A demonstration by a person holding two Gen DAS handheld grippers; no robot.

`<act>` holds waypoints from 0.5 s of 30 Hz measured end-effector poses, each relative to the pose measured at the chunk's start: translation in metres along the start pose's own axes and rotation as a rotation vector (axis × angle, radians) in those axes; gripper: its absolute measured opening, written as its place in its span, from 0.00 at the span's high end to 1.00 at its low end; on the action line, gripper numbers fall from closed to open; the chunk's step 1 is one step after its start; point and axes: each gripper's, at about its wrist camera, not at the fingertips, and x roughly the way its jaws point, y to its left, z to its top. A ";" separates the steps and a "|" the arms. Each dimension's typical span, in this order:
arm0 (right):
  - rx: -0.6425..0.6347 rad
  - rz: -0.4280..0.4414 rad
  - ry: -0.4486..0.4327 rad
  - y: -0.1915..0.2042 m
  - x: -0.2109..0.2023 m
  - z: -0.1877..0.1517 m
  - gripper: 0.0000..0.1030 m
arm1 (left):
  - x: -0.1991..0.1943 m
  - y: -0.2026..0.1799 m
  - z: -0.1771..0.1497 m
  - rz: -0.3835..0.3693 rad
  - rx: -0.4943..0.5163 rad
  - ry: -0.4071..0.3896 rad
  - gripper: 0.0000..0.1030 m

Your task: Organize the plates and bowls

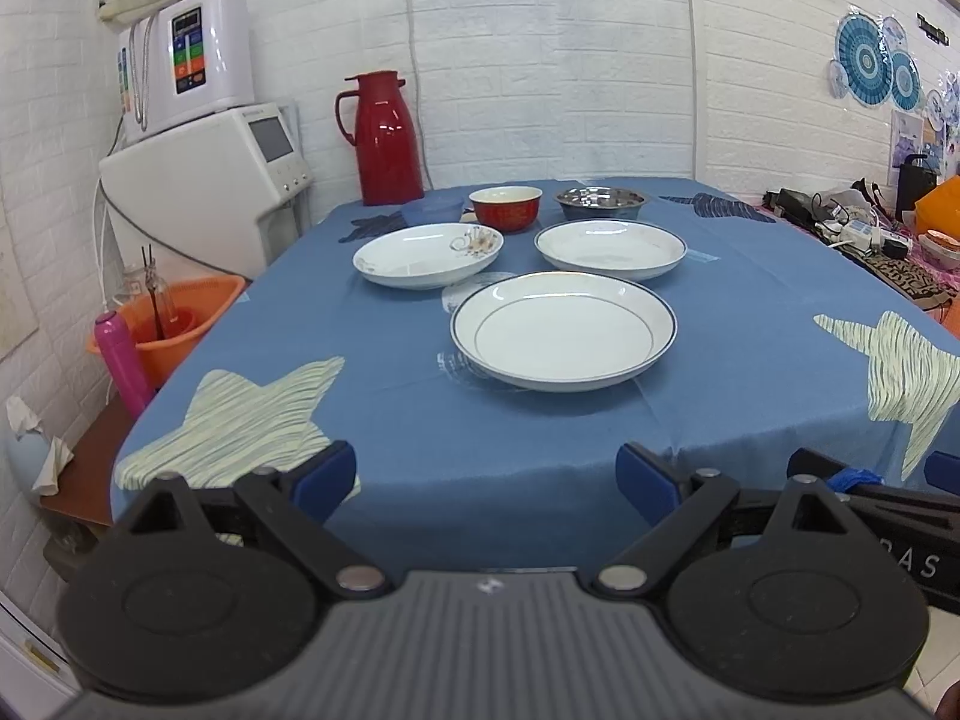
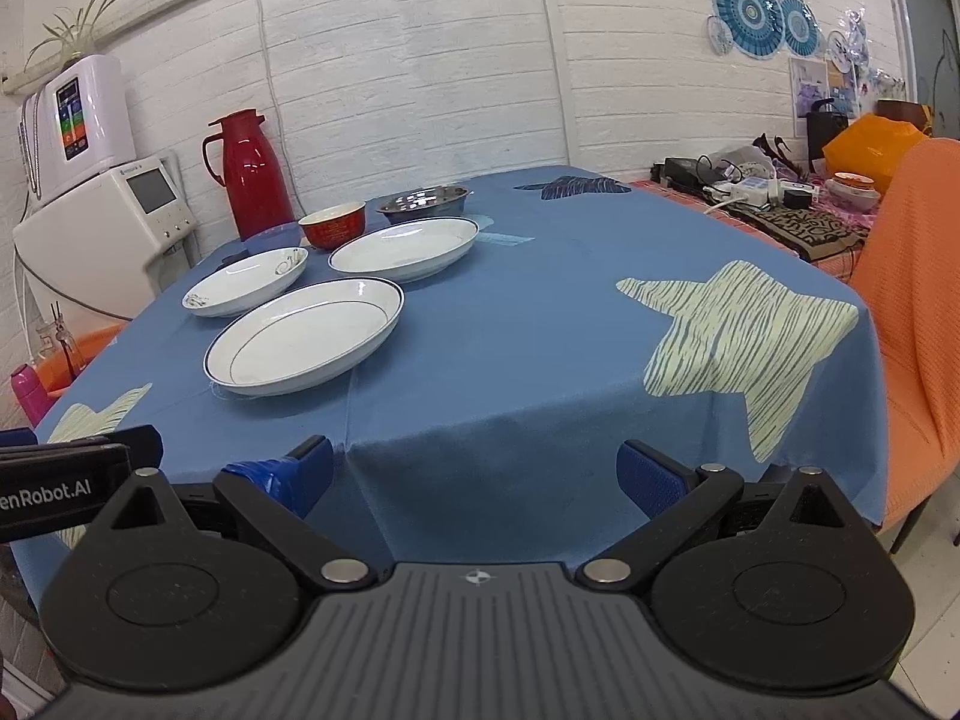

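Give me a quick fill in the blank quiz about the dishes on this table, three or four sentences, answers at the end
1. The number of white plates on the tablecloth is ____.
2. The bowl between the blue bowl and the steel bowl is coloured ____.
3. The flower-patterned plate sits nearest the ____ bowl.
4. Both the left claw and the right claw are ____.

Answers: three; red; blue; open

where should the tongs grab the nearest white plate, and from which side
Probably the near rim of the nearest plate, approached low from the table's front edge. Its raised, flared rim offers a thin lip to pinch, it faces both open tongs, and no other dish blocks that side.
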 end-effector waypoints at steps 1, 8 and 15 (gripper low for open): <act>-0.004 0.002 0.002 0.001 0.000 0.000 0.14 | 0.000 0.000 0.000 0.001 0.001 -0.001 0.10; 0.007 0.010 0.012 0.002 0.002 -0.002 0.14 | 0.000 0.002 -0.002 0.000 -0.005 0.005 0.10; 0.006 0.014 0.011 0.003 0.002 -0.001 0.14 | -0.001 0.003 -0.002 -0.002 -0.010 0.003 0.10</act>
